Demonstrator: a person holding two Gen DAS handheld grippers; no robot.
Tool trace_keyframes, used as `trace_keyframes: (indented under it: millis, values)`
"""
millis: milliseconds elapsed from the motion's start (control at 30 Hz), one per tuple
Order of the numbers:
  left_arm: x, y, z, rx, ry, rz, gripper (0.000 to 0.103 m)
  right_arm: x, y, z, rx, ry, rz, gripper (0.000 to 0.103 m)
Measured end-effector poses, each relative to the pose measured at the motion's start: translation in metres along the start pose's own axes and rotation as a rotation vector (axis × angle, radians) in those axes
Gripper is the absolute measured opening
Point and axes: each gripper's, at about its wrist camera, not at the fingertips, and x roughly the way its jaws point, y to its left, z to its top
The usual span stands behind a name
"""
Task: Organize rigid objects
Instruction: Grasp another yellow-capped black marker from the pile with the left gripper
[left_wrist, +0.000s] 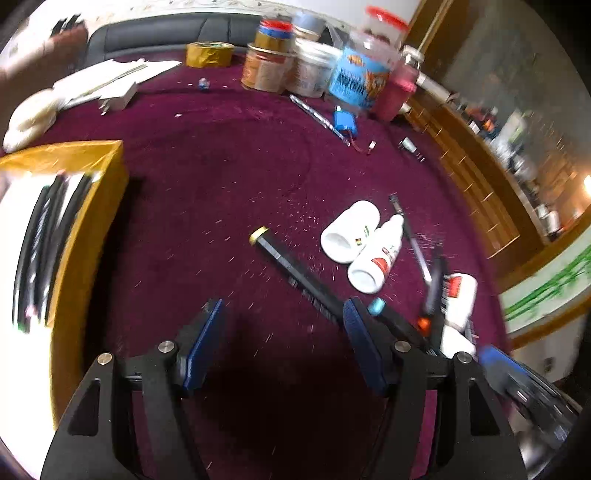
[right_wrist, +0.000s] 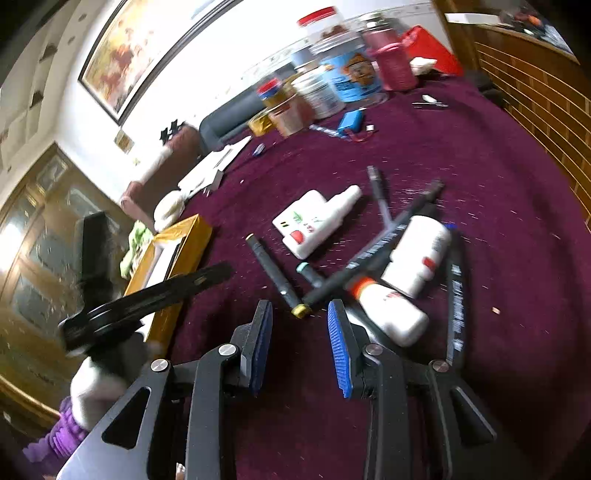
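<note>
Your left gripper (left_wrist: 282, 314) gapes empty; your right gripper (right_wrist: 300, 325) stands parted, gripping nothing. The gold-capped pen (left_wrist: 295, 275) lies at one o'clock; only the left view shows pens inside the yellow box (left_wrist: 88, 206).

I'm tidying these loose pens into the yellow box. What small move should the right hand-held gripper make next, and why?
Probably ease the right hand-held gripper forward onto the gold-capped black pen. Its jaws are apart with nothing between them, the pen's gold end lies just ahead of the pads, and the yellow box already holds black pens.
</note>
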Motion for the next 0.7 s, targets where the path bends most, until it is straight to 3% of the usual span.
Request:
trace_keyframes:
  millis: [133, 200, 233, 300, 367, 533, 600, 633, 667, 700]
  values:
    - [0.032, -0.027, 0.001, 0.129, 0.026, 0.071, 0.069, -0.018, -0.015, -0.002, 0.032, -0.032, 0.000, 0.028]
    - [0.036, -0.029, -0.002, 0.169, 0.034, 0.097, 0.049, -0.021, -0.021, -0.001, 0.040, -0.045, -0.008, 0.028]
    - [0.032, -0.027, -0.006, 0.197, 0.019, 0.111, 0.044, -0.023, -0.024, -0.002, 0.043, -0.053, -0.017, 0.028]
    - [0.023, -0.019, -0.011, 0.230, 0.029, 0.091, 0.025, -0.025, -0.028, -0.005, 0.041, -0.061, -0.030, 0.028]
    - [0.013, -0.005, -0.016, 0.222, 0.050, 0.075, 0.018, -0.024, -0.032, -0.006, 0.039, -0.063, -0.041, 0.028]
    - [0.002, 0.006, -0.029, 0.222, 0.051, 0.088, 0.019, -0.016, -0.040, -0.005, 0.074, -0.059, -0.029, 0.028]
    - [0.007, -0.005, -0.030, 0.240, 0.036, 0.113, 0.035, -0.013, -0.039, -0.003, 0.084, -0.059, -0.023, 0.028]
    - [0.010, -0.010, -0.031, 0.262, 0.026, 0.122, 0.036, -0.014, -0.038, -0.003, 0.084, -0.061, -0.024, 0.028]
    - [0.012, -0.017, -0.033, 0.297, 0.009, 0.131, 0.035, -0.015, -0.037, -0.002, 0.083, -0.066, -0.027, 0.028]
    - [0.015, -0.019, -0.032, 0.311, -0.001, 0.125, 0.028, -0.017, -0.037, -0.002, 0.082, -0.070, -0.029, 0.028]
